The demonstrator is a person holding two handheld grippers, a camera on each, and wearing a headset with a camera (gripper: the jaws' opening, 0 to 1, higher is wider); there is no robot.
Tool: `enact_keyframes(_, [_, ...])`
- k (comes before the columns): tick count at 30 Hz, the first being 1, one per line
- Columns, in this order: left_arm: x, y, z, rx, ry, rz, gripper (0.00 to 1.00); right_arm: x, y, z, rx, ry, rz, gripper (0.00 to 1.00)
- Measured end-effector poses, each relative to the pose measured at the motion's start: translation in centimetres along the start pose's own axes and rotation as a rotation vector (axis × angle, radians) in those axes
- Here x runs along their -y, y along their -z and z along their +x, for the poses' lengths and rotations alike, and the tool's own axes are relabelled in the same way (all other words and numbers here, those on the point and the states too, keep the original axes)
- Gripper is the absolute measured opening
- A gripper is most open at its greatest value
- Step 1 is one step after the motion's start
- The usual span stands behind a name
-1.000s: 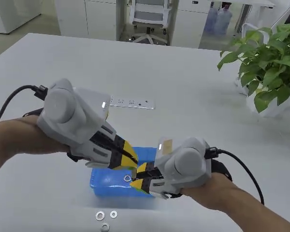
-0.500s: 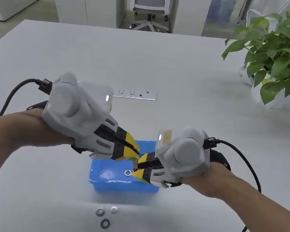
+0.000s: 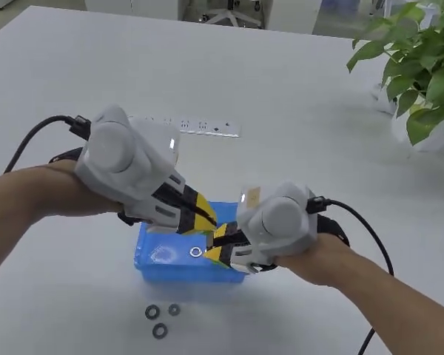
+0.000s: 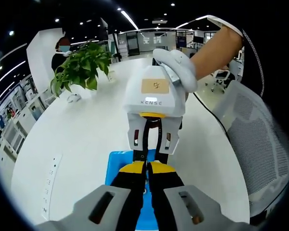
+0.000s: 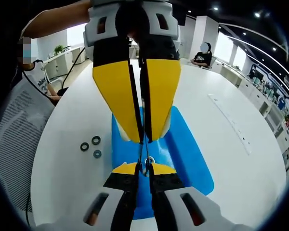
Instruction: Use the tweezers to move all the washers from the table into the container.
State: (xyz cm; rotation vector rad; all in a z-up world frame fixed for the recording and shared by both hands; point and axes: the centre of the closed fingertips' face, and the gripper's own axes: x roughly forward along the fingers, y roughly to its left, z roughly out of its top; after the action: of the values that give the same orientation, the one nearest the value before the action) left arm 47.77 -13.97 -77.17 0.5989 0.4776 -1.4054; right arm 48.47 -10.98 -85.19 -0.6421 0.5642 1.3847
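The washer [image 3: 196, 252] hangs at the tips of the tweezers [image 5: 140, 130], just ahead of my right gripper [image 3: 216, 255] fingers. It is over the blue container [image 3: 152, 262], exactly as a second ago. Only my head has shifted, so I judge the drop is due. My right fingers and my left gripper [image 3: 201, 216] fingers press together on the tweezers. Three loose washers [image 3: 160, 330] wait well clear of my fingers.

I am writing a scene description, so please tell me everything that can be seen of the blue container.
The blue container is a shallow, rectangular, open tray, plastic by its look, flat on the white table. One washer shows inside it. The left gripper and right gripper meet above it, hiding its far part. Three washers lie on the table before it, untouching.
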Motion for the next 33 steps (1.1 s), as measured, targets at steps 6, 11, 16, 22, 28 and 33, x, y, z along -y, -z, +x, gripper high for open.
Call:
enact_keyframes(6, [-0.3, 0.4, 0.2, 0.001, 0.000, -0.013, 0.06, 0.2, 0.3, 0.4, -0.002, -0.006, 0.004, 0.11])
enact_keyframes(11, [-0.3, 0.9, 0.6, -0.004, 0.003, -0.023, 0.06, 0.2, 0.7, 0.8, -0.015, -0.014, -0.001, 0.11])
enact_keyframes(16, [-0.3, 1.0, 0.9, -0.002, 0.004, -0.031, 0.06, 0.2, 1.1, 0.9, -0.026, -0.019, -0.009, 0.11])
enact_keyframes(22, [-0.5, 0.9, 0.9, 0.002, 0.002, -0.042, 0.06, 0.2, 1.1, 0.9, -0.023, -0.019, -0.007, 0.12])
enact_keyframes(28, [-0.3, 0.8, 0.9, 0.001, 0.001, -0.034, 0.06, 0.2, 1.0, 0.8, -0.029, -0.019, -0.016, 0.12])
enact_keyframes(33, [-0.4, 0.4, 0.5, 0.007, -0.006, -0.030, 0.06, 0.4, 0.7, 0.5, -0.025, -0.008, -0.022, 0.12])
